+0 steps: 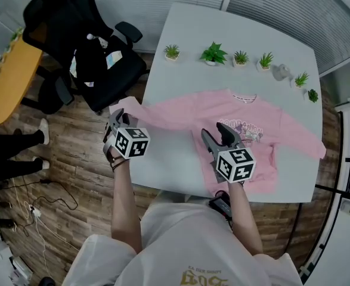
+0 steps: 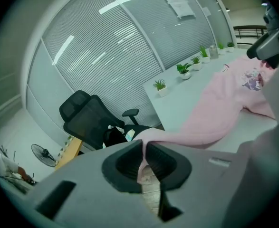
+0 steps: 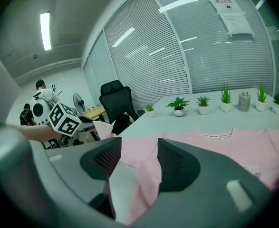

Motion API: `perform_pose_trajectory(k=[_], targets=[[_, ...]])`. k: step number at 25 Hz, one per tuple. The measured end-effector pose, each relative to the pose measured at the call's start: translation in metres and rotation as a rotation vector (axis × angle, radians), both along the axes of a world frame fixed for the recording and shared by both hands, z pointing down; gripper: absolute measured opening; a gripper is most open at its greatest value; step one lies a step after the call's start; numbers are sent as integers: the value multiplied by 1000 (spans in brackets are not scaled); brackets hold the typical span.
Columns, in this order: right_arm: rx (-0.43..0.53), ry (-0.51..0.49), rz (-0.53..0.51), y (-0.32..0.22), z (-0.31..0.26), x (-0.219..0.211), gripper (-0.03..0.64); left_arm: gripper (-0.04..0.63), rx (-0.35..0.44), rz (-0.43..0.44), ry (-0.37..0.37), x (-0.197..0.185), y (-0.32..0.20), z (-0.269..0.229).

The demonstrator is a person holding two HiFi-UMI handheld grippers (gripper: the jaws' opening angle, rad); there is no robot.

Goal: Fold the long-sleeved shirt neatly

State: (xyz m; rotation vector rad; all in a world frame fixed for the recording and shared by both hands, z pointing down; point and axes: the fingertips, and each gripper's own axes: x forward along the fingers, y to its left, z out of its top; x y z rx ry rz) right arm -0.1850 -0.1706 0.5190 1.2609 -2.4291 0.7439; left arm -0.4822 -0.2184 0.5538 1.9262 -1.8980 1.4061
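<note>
A pink long-sleeved shirt (image 1: 246, 130) lies spread front-up on the white table (image 1: 169, 165), with a print on its chest. Its left sleeve (image 1: 157, 113) stretches to the table's left edge, lifted off the surface. There my left gripper (image 1: 116, 119) is shut on the sleeve's cuff (image 2: 144, 167); in the left gripper view the sleeve (image 2: 215, 113) runs from the jaws back to the shirt's body. My right gripper (image 1: 216, 131) hovers open over the shirt's lower left side. In the right gripper view pink cloth (image 3: 146, 184) lies below the gap and the pads (image 3: 173, 161) do not press on it.
Several small potted plants (image 1: 214, 53) and a small grey bottle (image 1: 280, 71) line the table's far edge. A black office chair (image 1: 85, 46) and a yellow table (image 1: 11, 76) stand to the left on the wooden floor. Another person's legs (image 1: 16, 139) show at the far left.
</note>
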Motion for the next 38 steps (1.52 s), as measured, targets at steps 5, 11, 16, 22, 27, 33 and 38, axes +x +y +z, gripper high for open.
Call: perform_pose_trajectory(k=[5, 11, 16, 22, 27, 33, 38], targets=[[8, -8, 34, 5, -4, 12, 241, 26, 55, 60, 22, 34, 1, -23], [23, -19, 98, 15, -12, 29, 241, 25, 121, 193, 56, 92, -1, -58], [34, -10, 157, 26, -18, 49, 241, 25, 152, 295, 65, 134, -6, -76], [55, -5, 251, 40, -30, 85, 241, 25, 169, 423, 87, 193, -7, -91], [74, -9, 337, 50, -44, 123, 241, 25, 168, 526, 103, 251, -7, -95], [80, -39, 407, 63, -48, 164, 241, 25, 156, 589, 101, 305, -11, -92], [78, -53, 436, 69, -47, 196, 241, 25, 160, 617, 101, 346, -15, -99]])
